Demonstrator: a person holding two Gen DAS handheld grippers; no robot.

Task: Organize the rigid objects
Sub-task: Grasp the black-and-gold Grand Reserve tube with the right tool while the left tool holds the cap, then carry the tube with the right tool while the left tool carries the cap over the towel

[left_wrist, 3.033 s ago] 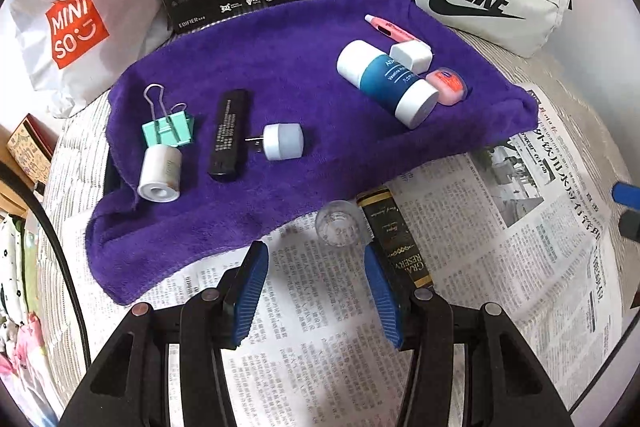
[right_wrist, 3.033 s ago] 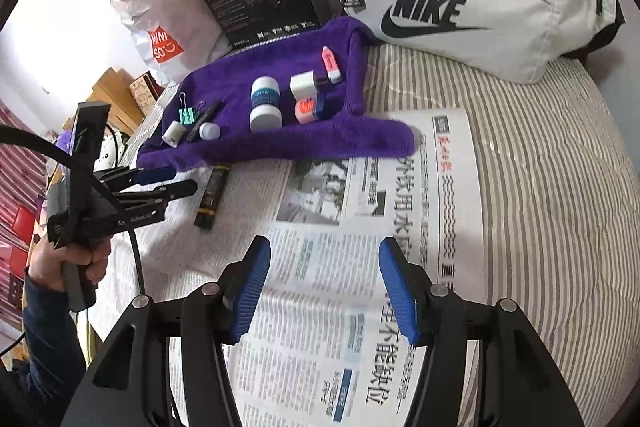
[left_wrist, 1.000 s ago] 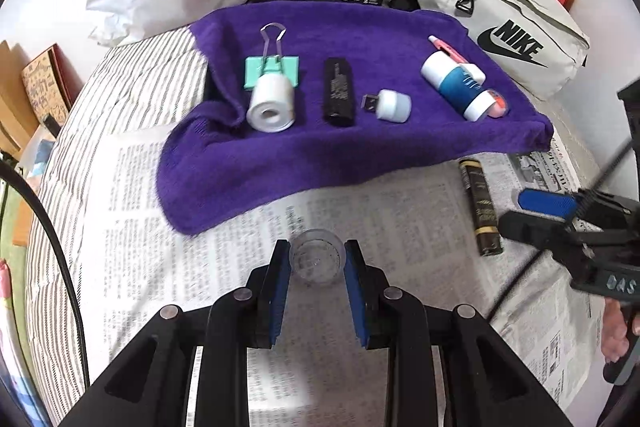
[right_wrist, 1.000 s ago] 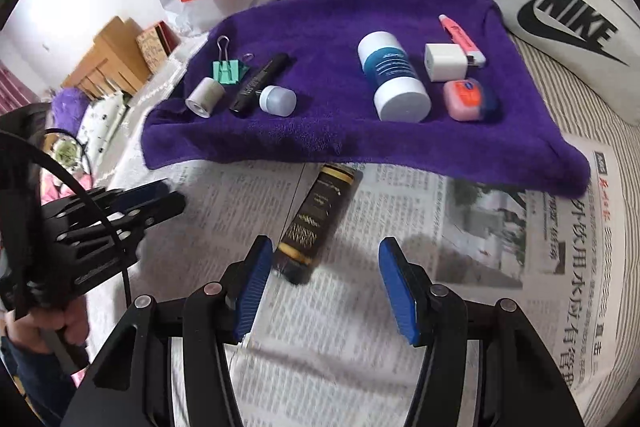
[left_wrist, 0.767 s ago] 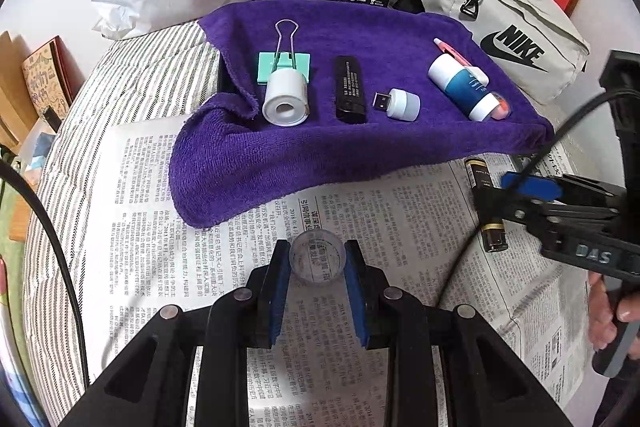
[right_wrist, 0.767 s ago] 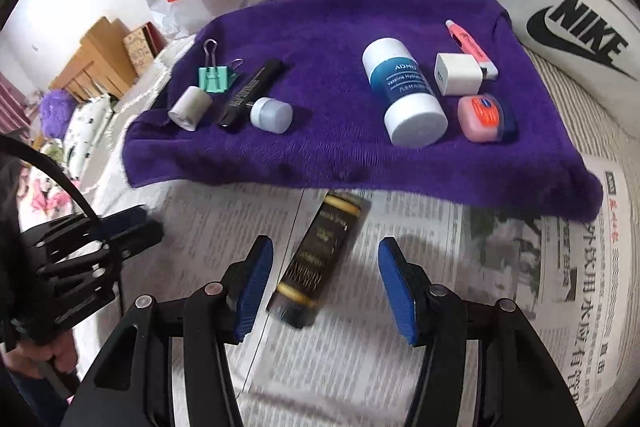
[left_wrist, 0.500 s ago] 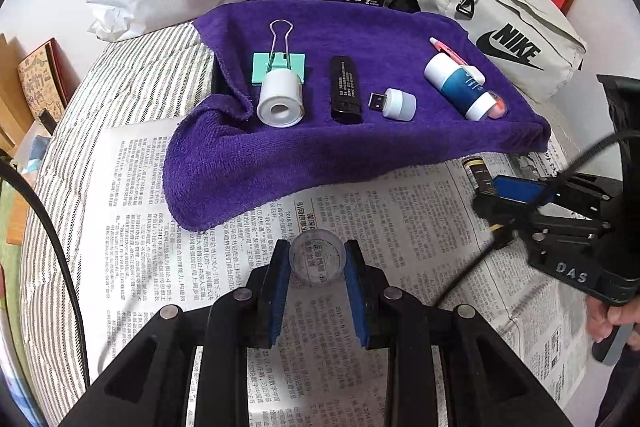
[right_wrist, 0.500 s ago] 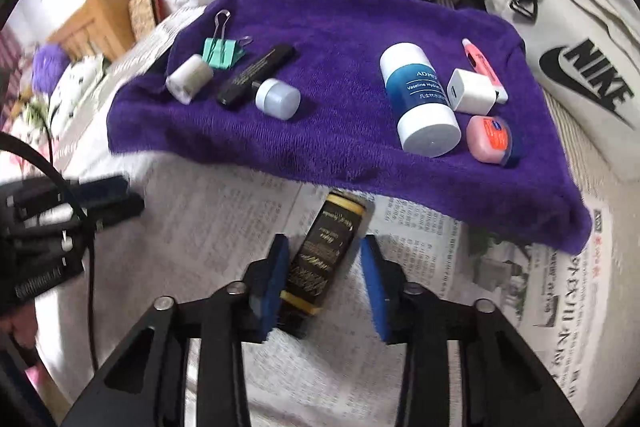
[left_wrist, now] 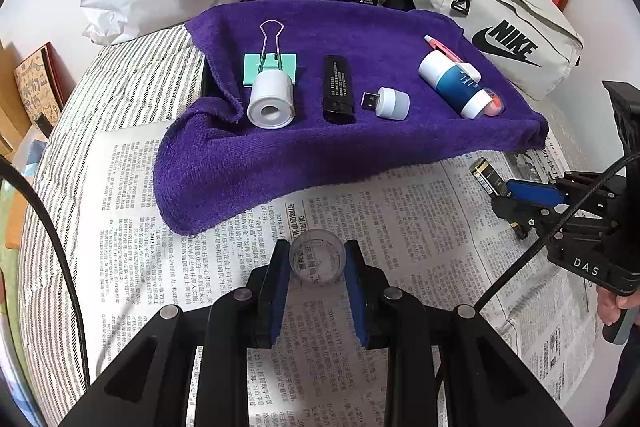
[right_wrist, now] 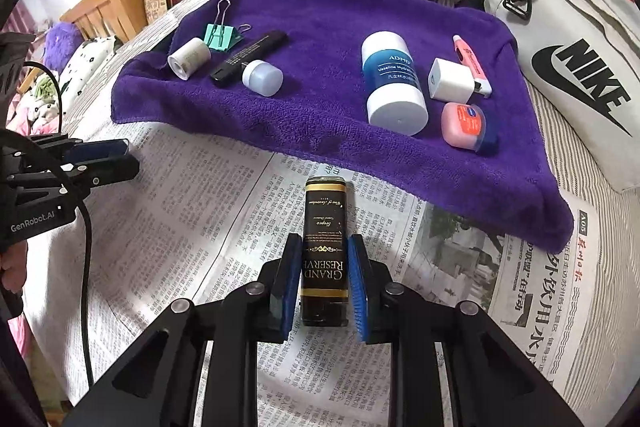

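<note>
Gripping "GRAND RESERVE" black box (right_wrist: 324, 251)

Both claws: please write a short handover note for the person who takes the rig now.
Left claw: shut on the clear cap, above the newspaper.
Right claw: its jaws have just been closing and now clamp the black bottle, which lies on the newspaper.
On the purple towel: binder clip, white roll, black stick, USB light, blue-and-white tube, white adapter, pink pen, pink tin.
Left: probably place cap and bottle with the others.
</note>
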